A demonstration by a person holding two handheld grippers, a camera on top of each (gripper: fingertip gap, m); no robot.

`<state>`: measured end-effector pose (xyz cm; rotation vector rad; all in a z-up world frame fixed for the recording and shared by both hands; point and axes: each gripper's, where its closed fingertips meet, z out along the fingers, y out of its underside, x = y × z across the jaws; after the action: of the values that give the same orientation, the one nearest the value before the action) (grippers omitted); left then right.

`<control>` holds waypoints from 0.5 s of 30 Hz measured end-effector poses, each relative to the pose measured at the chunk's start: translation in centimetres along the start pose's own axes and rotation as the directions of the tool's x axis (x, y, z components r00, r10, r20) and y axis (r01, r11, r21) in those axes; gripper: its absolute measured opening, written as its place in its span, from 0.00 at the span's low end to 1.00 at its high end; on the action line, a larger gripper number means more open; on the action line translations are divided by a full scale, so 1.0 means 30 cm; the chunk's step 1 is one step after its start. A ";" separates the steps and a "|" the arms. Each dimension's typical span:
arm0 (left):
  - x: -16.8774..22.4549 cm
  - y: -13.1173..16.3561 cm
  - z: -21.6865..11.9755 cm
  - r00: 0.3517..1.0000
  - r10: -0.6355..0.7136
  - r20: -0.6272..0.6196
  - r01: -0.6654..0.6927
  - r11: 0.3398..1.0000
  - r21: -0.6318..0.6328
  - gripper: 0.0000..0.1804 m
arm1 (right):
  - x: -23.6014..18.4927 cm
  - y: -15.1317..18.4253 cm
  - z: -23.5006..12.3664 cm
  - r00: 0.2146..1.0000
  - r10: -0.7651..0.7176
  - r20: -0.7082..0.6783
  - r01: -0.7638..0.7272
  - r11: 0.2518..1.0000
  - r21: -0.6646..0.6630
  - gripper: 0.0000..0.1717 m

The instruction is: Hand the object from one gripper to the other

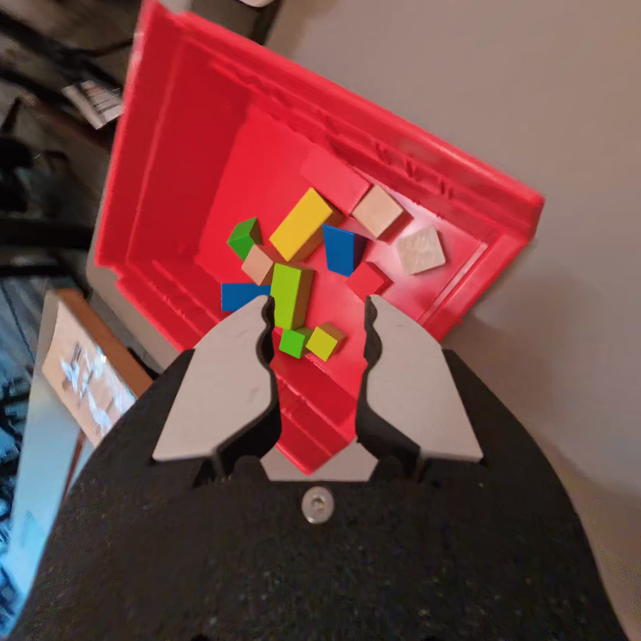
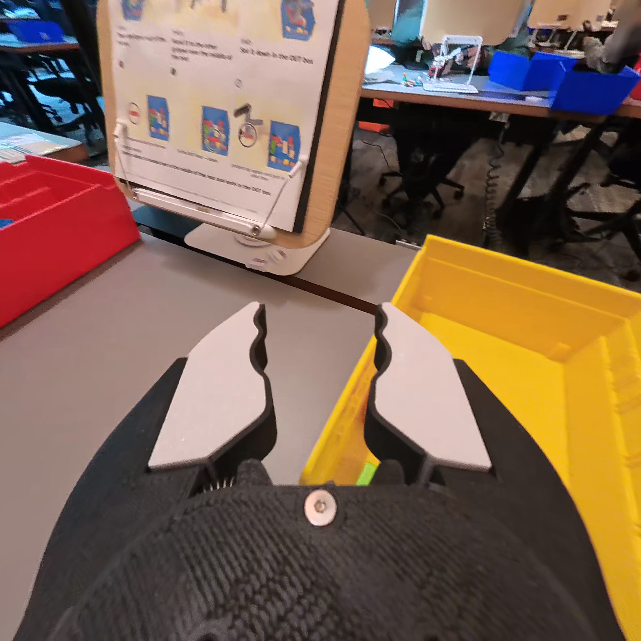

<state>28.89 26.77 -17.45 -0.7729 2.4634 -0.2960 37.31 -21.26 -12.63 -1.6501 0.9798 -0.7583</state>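
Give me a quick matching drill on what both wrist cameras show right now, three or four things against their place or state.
Things:
1. left gripper
2. right gripper
3. long lime-green block
4. yellow bin

States:
A. lies in the red bin among other blocks
B. open, above the grey table beside the yellow bin
C. open, over the blocks
D. on the table, interior mostly bare

Pairs: 1-C, 2-B, 3-A, 4-D

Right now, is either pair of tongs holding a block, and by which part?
Nothing is held. The left tongs hang open above the red bin of blocks; the right tongs are open over the table beside the yellow bin.
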 end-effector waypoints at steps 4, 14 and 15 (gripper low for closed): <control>-0.002 0.035 0.109 0.969 0.130 -0.210 -0.147 0.987 -0.068 0.29 | -0.053 -0.020 0.007 0.999 -0.018 0.048 0.018 1.000 0.008 0.35; -0.081 0.162 0.314 0.919 0.182 -0.349 -0.295 0.905 -0.305 0.29 | -0.139 -0.030 0.028 0.990 -0.087 0.107 0.088 0.996 -0.003 0.35; -0.088 0.176 0.323 0.918 0.182 -0.353 -0.304 0.893 -0.331 0.29 | -0.143 -0.027 0.031 0.990 -0.091 0.111 0.092 0.996 -0.007 0.35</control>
<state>33.62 32.13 -26.27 -0.5824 2.9363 0.1791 36.29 -16.93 -12.16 -1.7383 0.8369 -0.7143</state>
